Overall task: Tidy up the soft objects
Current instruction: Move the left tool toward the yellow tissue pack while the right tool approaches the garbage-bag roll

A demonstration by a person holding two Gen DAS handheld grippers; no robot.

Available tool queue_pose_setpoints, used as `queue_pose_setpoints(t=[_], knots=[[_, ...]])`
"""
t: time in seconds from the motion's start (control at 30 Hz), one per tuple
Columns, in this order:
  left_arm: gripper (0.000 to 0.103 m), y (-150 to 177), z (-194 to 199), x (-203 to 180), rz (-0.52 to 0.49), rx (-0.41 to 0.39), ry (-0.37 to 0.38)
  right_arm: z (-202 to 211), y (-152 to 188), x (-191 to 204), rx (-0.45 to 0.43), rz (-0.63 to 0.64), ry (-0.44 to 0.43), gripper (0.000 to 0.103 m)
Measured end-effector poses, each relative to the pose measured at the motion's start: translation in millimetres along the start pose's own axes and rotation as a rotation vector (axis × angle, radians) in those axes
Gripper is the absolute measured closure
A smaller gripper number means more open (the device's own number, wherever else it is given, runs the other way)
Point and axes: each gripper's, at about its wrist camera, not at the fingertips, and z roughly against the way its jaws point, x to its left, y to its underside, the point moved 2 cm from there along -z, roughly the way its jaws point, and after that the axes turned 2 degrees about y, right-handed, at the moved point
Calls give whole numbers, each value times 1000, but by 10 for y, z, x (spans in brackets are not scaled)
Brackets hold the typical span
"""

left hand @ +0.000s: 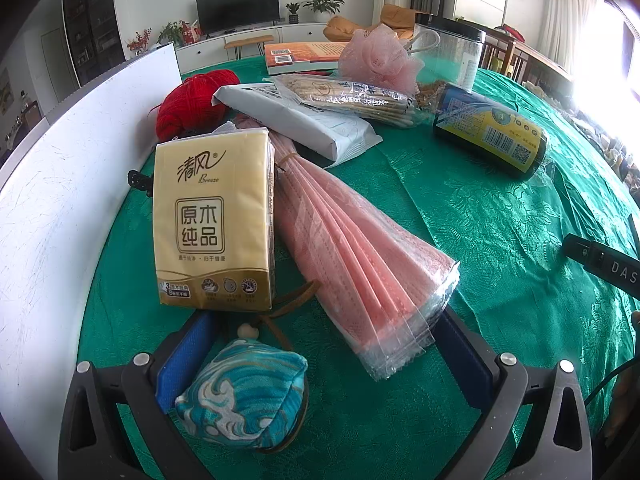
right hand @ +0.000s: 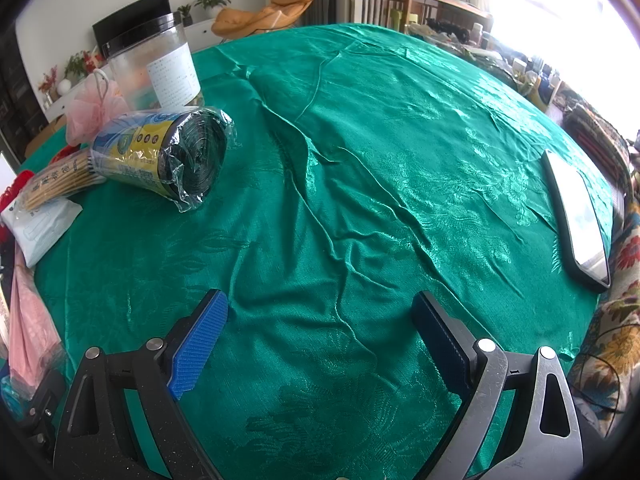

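Pouch (left hand: pixel 244 396) sits, seemingly ungripped, between wide-open left gripper (left hand: pixel 324 354) pads.

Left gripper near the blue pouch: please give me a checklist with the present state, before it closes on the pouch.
1. Left gripper open: ok, the jaws stand wide.
2. Pouch between the jaws: ok, though it lies close to the left pad, off centre.
3. Mask pack out of the grasp: not ok, its plastic end reaches between the jaws, near the right pad.
4. Pouch cord free: cannot tell, it runs toward the tissue pack and the masks.
5. Right gripper out of the way: ok, open over bare tablecloth.
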Motion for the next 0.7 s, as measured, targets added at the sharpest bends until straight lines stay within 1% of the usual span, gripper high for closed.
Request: queue_pose_setpoints(t=[0.57, 0.7], knots=[[0, 21, 11, -4, -6, 2, -3, 0, 1, -4, -1, 0, 0, 8], [0, 53, 38, -2, -23, -2, 11, -6, 0, 10, -3, -3, 1, 6]])
